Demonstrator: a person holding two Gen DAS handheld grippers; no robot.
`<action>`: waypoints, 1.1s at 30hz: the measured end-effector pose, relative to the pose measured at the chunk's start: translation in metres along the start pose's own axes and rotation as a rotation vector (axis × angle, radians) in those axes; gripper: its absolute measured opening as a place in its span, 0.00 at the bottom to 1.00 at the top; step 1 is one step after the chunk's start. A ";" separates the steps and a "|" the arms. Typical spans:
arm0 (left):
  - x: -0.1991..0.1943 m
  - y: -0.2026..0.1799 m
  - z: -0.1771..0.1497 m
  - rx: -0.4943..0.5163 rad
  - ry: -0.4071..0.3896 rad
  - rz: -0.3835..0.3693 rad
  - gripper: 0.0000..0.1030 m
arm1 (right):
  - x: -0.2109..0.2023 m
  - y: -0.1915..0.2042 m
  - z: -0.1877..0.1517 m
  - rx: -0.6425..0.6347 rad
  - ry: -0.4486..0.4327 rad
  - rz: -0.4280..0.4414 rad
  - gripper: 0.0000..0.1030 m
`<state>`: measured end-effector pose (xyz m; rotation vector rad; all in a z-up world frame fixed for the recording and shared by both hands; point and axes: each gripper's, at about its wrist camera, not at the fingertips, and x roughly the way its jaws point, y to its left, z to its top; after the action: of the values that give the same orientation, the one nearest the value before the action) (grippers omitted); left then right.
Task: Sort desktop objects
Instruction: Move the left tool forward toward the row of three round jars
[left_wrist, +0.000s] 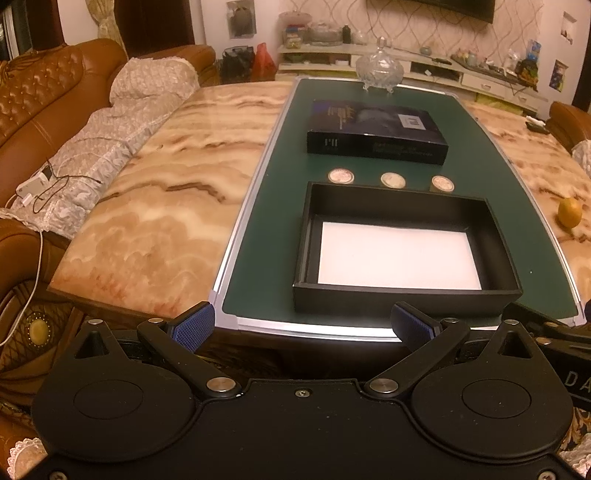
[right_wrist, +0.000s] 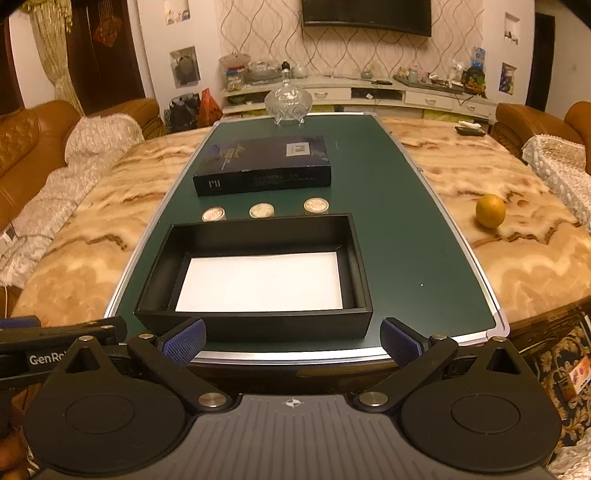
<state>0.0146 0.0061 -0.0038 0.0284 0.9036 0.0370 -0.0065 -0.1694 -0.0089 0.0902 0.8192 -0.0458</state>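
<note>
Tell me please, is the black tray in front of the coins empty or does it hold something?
Empty. The black tray shows only its white liner inside; the three coins lie outside it, on the green mat.

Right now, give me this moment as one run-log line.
left gripper: open, empty | right gripper: open, empty | tray: empty | three coins: on mat behind tray | stage: not started

Left black two-finger gripper (left_wrist: 303, 325), blue textured pads (left_wrist: 194, 326), silver pivot pins; right gripper (right_wrist: 291, 339) alike, ribbed grey plate.
</note>
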 end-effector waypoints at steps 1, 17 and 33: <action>0.001 0.000 0.001 0.000 0.002 0.001 1.00 | 0.001 0.001 0.001 -0.005 -0.001 -0.005 1.00; 0.029 0.005 0.042 -0.024 0.062 -0.019 1.00 | 0.032 0.007 0.034 -0.021 -0.010 -0.089 1.00; 0.077 0.002 0.094 -0.037 0.049 -0.042 1.00 | 0.091 0.000 0.083 -0.019 0.095 -0.048 1.00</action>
<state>0.1354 0.0107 -0.0059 -0.0256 0.9521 0.0150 0.1161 -0.1776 -0.0188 0.0557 0.9164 -0.0792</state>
